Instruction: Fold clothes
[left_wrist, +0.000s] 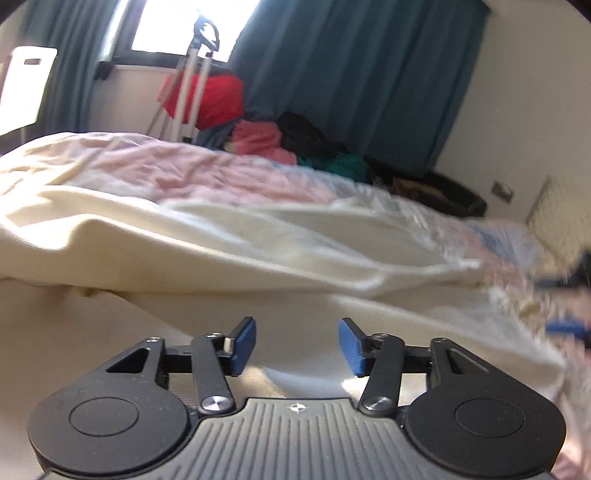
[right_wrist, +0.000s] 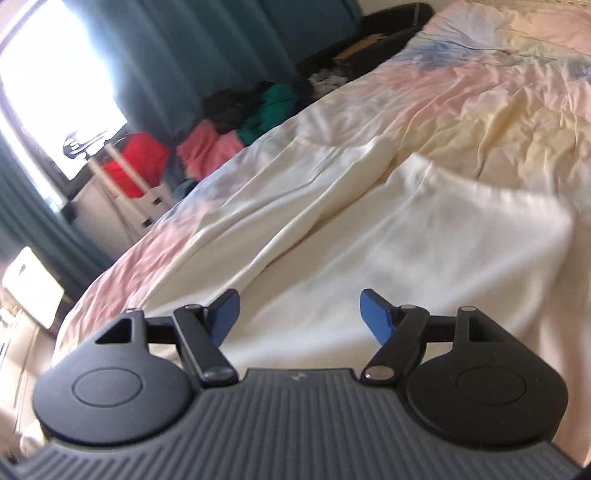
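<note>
Cream cloth fills most of what we see: a pale, soft garment (right_wrist: 424, 229) lies spread on the bed (right_wrist: 517, 110), over a crumpled bedcover of faded pink, yellow and blue patches. From the right wrist we see its surface rumpled into long folds that run away from us, with one flap doubled over to a rounded edge at the right. From the left wrist the same garment (left_wrist: 207, 243) shows as a thick raised fold across the middle, a shadowed gap under its near edge, and flatter cream fabric below.

Our left gripper (left_wrist: 297, 345) hangs just above that flatter part, its jaws parted to a middling gap with nothing between the blue pads. Our right gripper (right_wrist: 299, 317) has its jaws wide, also empty, over the garment's near end.

Beyond the bed we see a heap of clothes (left_wrist: 288, 144), red, pink, black and green, before teal curtains (left_wrist: 369, 74).
</note>
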